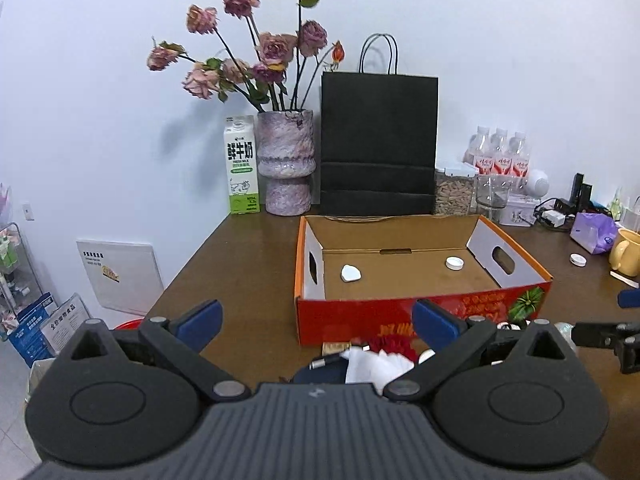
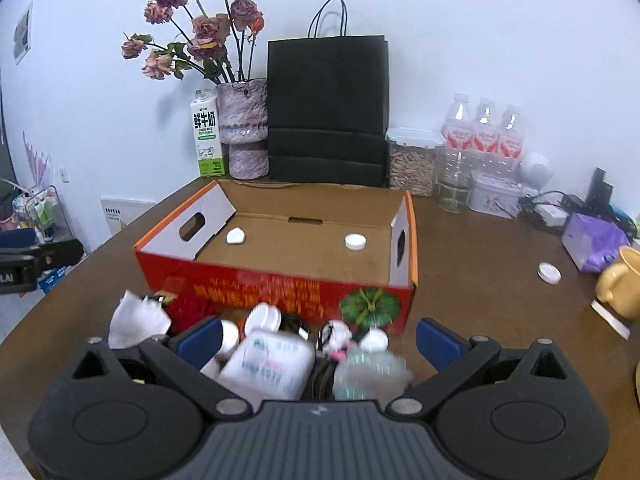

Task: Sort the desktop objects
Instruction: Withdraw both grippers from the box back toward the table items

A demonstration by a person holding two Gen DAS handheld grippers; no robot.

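Note:
A red cardboard box (image 1: 400, 316) (image 2: 280, 284) lies open on the brown table. Inside are a white heart-shaped piece (image 1: 351, 273) (image 2: 235, 236) and a white bottle cap (image 1: 455, 263) (image 2: 355, 241). In front of the box is a pile of small objects: crumpled white tissue (image 2: 136, 318) (image 1: 376, 364), a red fluffy thing (image 2: 192, 308), a white bottle (image 2: 268, 364), a clear plastic bottle (image 2: 368, 372) and white caps. My left gripper (image 1: 318, 322) is open and empty above the pile's left end. My right gripper (image 2: 318, 340) is open and empty over the bottles.
Another white cap (image 2: 549, 272) lies on the table right of the box. A yellow mug (image 2: 620, 284), purple tissue pack (image 2: 592, 244), water bottles (image 2: 484, 132), jars, black paper bag (image 2: 328, 108), flower vase (image 2: 244, 132) and milk carton (image 2: 208, 136) stand around.

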